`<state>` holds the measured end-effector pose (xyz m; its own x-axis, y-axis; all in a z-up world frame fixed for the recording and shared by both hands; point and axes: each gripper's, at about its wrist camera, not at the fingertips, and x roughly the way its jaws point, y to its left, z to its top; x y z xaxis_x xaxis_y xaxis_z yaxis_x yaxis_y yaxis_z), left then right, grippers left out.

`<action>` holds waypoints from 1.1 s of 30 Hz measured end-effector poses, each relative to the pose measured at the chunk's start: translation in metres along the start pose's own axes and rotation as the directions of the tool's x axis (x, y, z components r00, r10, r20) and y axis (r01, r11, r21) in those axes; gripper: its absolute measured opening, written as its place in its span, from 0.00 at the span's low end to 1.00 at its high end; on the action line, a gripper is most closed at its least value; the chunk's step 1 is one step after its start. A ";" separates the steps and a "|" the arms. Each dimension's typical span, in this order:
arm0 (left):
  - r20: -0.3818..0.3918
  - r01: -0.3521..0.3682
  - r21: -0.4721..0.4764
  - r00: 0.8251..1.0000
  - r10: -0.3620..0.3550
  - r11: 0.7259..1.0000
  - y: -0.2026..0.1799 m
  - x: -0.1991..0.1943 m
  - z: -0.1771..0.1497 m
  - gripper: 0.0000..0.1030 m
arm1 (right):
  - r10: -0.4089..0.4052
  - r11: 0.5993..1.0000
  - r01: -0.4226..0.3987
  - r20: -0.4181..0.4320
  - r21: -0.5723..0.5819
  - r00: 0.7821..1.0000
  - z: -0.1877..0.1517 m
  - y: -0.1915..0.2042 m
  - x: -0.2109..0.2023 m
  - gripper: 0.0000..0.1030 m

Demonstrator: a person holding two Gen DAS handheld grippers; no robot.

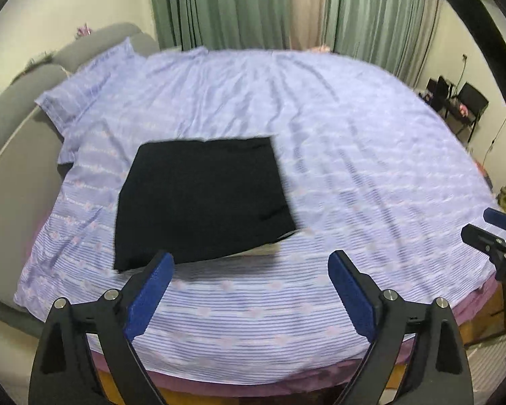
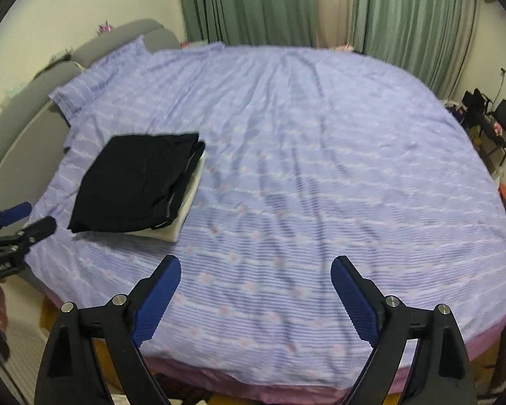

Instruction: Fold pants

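**Operator:** Left wrist view first. My left gripper [image 1: 249, 266] hangs above the near edge of the bed [image 1: 354, 155], fingers spread wide, nothing between them. The pants [image 1: 202, 199] lie just beyond its tips, a flat black square toward the bed's left side, nearer the near edge than the far one.

**Partner:** And your other tool?

**Operator:** My right gripper [image 2: 256, 275] is likewise spread and empty, over the near edge, well apart from the pants [image 2: 138, 182], which sit off to its left. From there I can see stacked layers along their right edge, so I judge the folding done, or nearly so.

**Partner:** What's the pale thing underneath?

**Operator:** A light folded item [image 2: 189, 195] shows under the pants' right and near edges. I can't tell what it is. It looks like the pants were set on top of it as a pile.

**Partner:** Why hold both tools back?

**Operator:** My guess: keeping them clear avoids snagging the fabric and undoing the stack. If anything's left, it's squaring an edge.
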<state>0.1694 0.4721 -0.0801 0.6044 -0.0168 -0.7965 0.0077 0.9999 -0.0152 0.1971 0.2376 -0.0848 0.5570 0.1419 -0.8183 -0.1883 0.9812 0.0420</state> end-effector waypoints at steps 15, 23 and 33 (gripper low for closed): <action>0.159 -0.033 -0.039 0.986 0.039 0.999 -0.159 -0.125 -0.025 1.00 | 0.069 0.998 -0.066 0.161 -0.023 0.985 -0.051 -0.122 -0.149 0.94; 0.169 -0.051 -0.023 0.984 0.054 0.998 -0.188 -0.153 -0.036 1.00 | 0.082 0.996 -0.084 0.187 0.004 0.979 -0.074 -0.151 -0.183 0.94; 0.185 -0.032 0.000 0.982 0.032 0.999 -0.206 -0.171 -0.046 1.00 | 0.060 0.998 -0.065 0.225 0.018 0.973 -0.087 -0.159 -0.211 0.94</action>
<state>0.0278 0.2689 0.0311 0.7412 0.0156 -0.6711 -0.0114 0.9999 0.0107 0.0391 0.0405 0.0309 0.7126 0.2259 -0.6642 -0.2096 0.9720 0.1057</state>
